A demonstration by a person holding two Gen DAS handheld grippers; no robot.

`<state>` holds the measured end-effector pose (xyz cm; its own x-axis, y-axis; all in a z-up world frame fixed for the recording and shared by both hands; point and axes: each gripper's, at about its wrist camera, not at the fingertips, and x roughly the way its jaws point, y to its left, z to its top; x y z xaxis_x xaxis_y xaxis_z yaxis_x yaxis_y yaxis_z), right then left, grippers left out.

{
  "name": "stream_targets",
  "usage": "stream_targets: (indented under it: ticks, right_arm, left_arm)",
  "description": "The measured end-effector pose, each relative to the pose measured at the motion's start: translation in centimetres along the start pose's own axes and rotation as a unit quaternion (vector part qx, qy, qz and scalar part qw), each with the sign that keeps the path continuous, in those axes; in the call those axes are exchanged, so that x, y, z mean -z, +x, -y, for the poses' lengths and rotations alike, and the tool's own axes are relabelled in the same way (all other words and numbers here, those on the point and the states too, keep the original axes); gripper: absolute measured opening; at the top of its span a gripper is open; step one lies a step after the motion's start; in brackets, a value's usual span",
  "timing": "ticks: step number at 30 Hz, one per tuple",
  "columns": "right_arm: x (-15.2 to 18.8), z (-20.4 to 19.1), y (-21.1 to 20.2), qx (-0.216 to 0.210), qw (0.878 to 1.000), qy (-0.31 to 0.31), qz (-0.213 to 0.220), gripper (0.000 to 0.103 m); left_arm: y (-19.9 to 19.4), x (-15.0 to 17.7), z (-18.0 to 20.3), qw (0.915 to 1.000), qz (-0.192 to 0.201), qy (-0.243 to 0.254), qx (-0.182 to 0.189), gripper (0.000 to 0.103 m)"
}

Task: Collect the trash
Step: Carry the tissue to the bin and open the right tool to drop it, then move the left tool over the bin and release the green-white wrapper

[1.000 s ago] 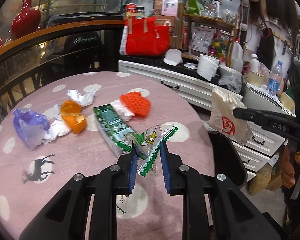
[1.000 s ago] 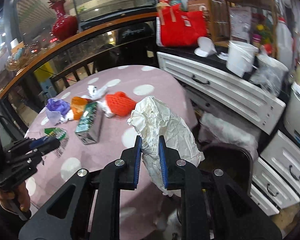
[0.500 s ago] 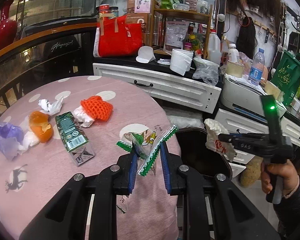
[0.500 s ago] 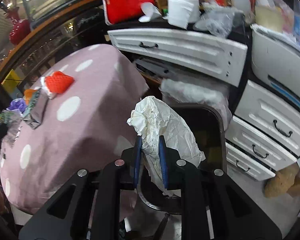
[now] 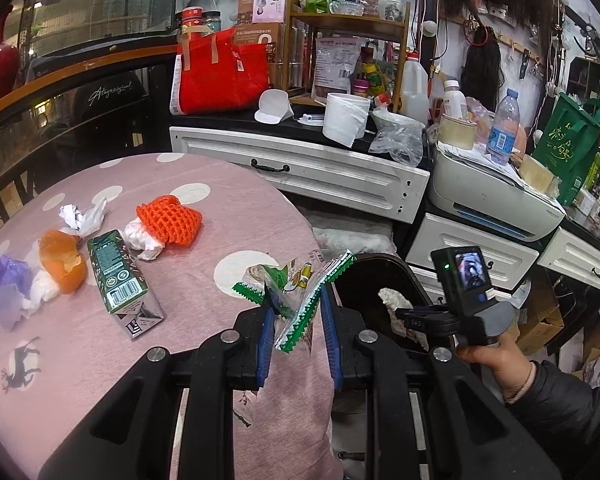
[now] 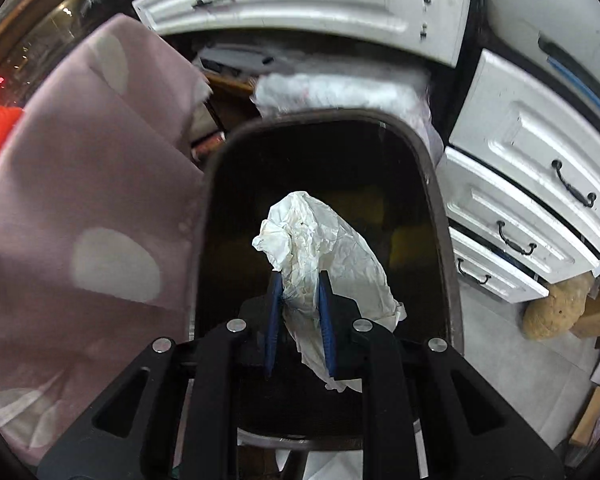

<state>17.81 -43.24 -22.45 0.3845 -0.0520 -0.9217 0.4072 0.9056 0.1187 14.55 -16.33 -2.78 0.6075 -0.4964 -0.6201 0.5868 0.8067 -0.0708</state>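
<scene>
**Asker:** Two views, yes? What does the left wrist camera show?

**Describer:** The left gripper [image 5: 299, 326] has its blue fingers [image 5: 265, 338] clenched on a snack wrapper [image 5: 300, 294], clear film with green zigzag edges, held above the edge of a round surface [image 5: 188, 184] under a pink spotted cloth. Further along that cloth lie a green drink carton [image 5: 120, 274], an orange peel [image 5: 62, 260], an orange foam net [image 5: 169, 224], a purple wrapper [image 5: 4, 286] and white crumpled paper [image 5: 80, 216]. Lower right, a hand [image 5: 496, 364] holds the other tool over a dark bin [image 5: 380, 284].

**Asker:** And the right wrist camera?

**Describer:** It looks steeply down into the bin [image 6: 436, 184], which stands on the floor just beside the draped cloth. The right gripper [image 6: 299, 320] hangs over the bin's mouth with a crumpled paper bag [image 6: 320, 248] between its fingers [image 6: 274, 312]. The fingers are parting, yet the pads look to be touching the paper on both sides.

**Asker:** How will these things handle?

**Describer:** By my judgement, all light and soft. The paper bag crushes easily and should fall free once let go, though a fold may cling to a pad. The film wrapper is slick and floppy, best pinched across its middle as now. The carton looks stiffer; take it across its narrow sides. The peel and net want a gentle pinch at an edge.
</scene>
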Motion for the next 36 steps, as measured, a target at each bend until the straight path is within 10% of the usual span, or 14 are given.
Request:
stream_targets:
  ticks: [7, 36]
  right_arm:
    - [0.9, 0.3, 1.4, 0.031, 1.000, -0.003, 0.005, 0.070]
    - [3.9, 7.0, -11.8, 0.087, 0.987, 0.062, 0.117, 0.085]
  left_arm:
    - [0.3, 0.1, 0.0, 1.0000, -0.005, -0.005, 0.005, 0.022]
    - [11.6, 0.5, 10.0, 0.9893, -0.099, 0.044, 0.098, 0.022]
